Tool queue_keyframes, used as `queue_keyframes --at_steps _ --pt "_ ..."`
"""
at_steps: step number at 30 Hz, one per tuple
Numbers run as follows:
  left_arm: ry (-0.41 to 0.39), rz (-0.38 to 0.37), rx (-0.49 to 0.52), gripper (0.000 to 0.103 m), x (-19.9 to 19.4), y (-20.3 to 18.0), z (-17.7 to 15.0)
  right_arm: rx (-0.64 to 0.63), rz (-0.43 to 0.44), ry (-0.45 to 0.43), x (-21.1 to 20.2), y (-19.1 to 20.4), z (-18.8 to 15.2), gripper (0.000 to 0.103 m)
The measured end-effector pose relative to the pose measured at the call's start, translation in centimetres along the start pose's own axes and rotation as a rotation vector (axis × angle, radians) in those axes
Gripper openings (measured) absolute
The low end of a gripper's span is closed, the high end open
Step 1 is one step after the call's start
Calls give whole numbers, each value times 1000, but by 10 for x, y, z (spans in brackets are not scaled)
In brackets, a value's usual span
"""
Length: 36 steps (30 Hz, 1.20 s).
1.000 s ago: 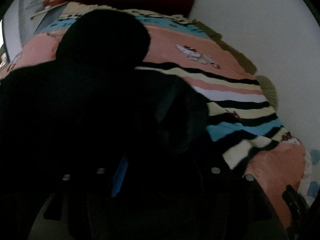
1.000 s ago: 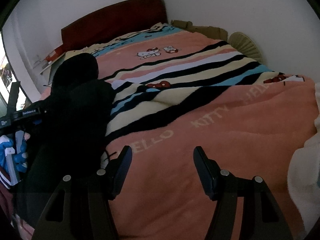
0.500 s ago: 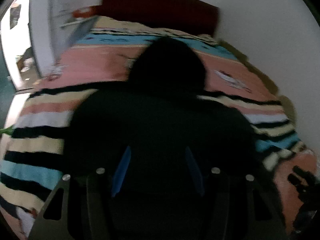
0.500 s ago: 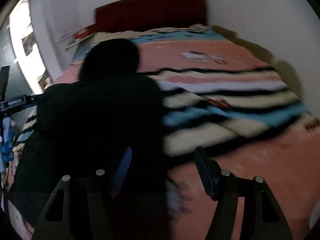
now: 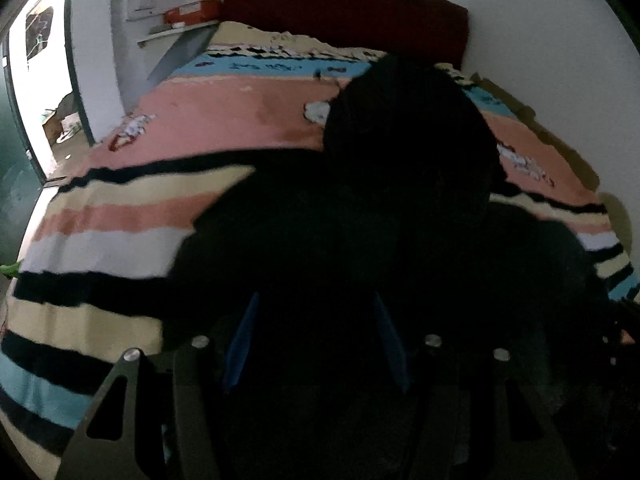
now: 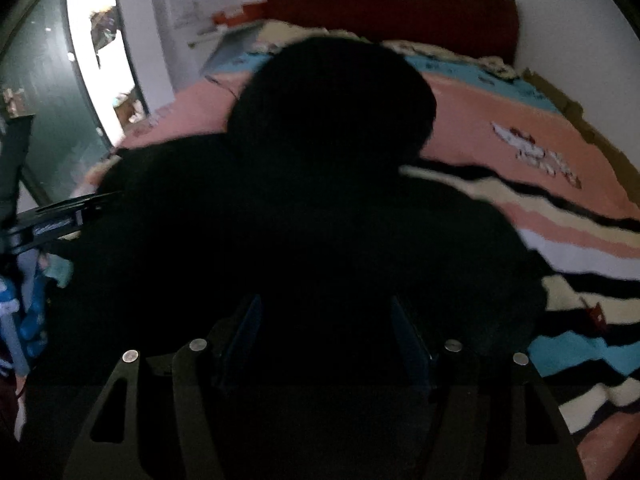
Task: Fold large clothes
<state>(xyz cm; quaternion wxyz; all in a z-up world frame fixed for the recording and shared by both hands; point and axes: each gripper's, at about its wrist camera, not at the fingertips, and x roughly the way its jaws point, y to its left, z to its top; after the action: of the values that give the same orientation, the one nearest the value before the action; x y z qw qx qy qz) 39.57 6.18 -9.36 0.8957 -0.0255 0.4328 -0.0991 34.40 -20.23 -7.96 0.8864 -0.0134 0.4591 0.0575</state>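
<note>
A large black hooded garment (image 5: 380, 220) lies spread on the bed, its hood (image 5: 408, 128) toward the headboard. It also fills the right wrist view (image 6: 304, 232), with the hood (image 6: 332, 100) at the far end. My left gripper (image 5: 316, 340) is open over the garment's near part, with dark cloth lying between its blue pads (image 5: 240, 336). My right gripper (image 6: 332, 340) is open over the garment as well. The cloth is too dark to show folds. The left gripper's body shows at the left edge of the right wrist view (image 6: 48, 224).
The bed carries a pink, cream, blue and black striped blanket (image 5: 120, 216). A dark red headboard (image 5: 344, 12) stands at the far end, with a white wall (image 5: 540, 60) to the right. A bright doorway (image 5: 36, 92) and a shelf with a red box (image 5: 192, 14) are at the left.
Both grippers have swung left and now face the garment squarely. The left gripper, shut with cloth bunched at it a second ago, now stands open. The garment lies flatter and wider.
</note>
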Motion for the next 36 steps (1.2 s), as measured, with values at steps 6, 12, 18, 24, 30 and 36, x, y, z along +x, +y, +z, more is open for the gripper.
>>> queue_keyframes --at_steps 6,12,18,24,30,36 --pt "-3 -26 -15 65 15 1 -12 9 25 14 30 -8 -9 68" --pt "17 20 -6 63 -3 -4 -8 -3 30 41 21 -11 -9 68" --pt "-12 6 116 63 -24 -46 -21 19 31 11 -7 -27 -34 68" --pt "48 -25 92 63 -25 -42 -17 63 47 62 -12 -45 -40 68" --pt "7 -90 109 63 -48 -32 48 53 85 -9 -43 -67 10 70" --pt "-9 -86 162 63 -18 -45 142 38 63 -76 -23 -91 108 83"
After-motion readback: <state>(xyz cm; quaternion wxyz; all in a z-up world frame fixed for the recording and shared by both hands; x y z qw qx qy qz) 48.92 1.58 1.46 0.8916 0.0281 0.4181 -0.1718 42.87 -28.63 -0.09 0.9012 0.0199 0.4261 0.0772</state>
